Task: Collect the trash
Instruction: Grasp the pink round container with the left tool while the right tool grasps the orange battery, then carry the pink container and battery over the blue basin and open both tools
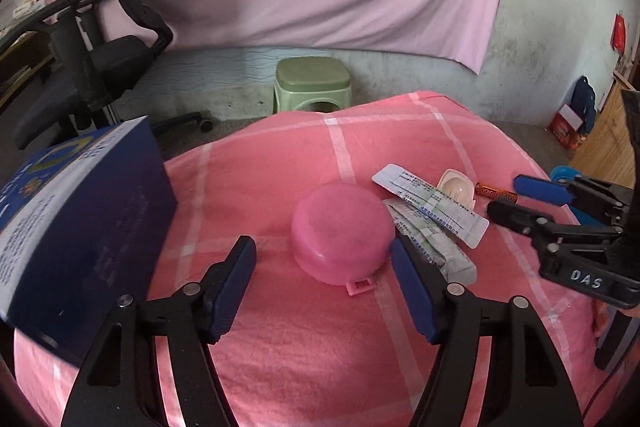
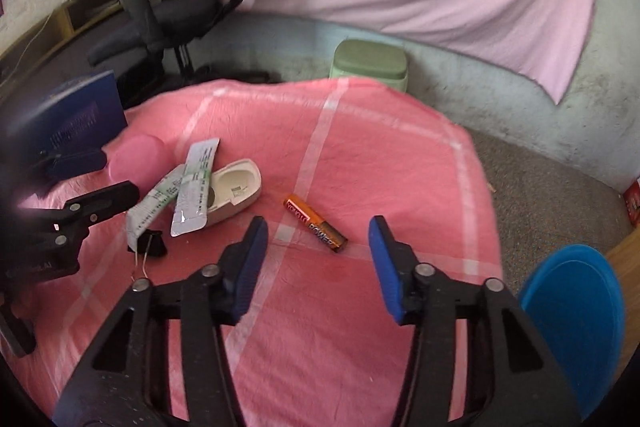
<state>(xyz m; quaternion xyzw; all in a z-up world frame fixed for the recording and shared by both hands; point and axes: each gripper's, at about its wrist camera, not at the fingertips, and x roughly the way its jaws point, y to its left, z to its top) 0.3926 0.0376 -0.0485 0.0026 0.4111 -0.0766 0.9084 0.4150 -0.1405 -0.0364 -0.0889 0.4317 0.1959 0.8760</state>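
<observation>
Pink lid (image 1: 340, 233) between left tongs (image 1: 324, 255) (untouched)

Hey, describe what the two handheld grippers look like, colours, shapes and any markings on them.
Both are alike. The left gripper and the right gripper each have a black plastic scissor-like linkage with silver round pivot pins, ending in two flat fingers faced with ribbed blue pads. Seen from the left wrist view, the right gripper's body carries white raised letters reading DAS. No cables or sleeves are visible.
</observation>
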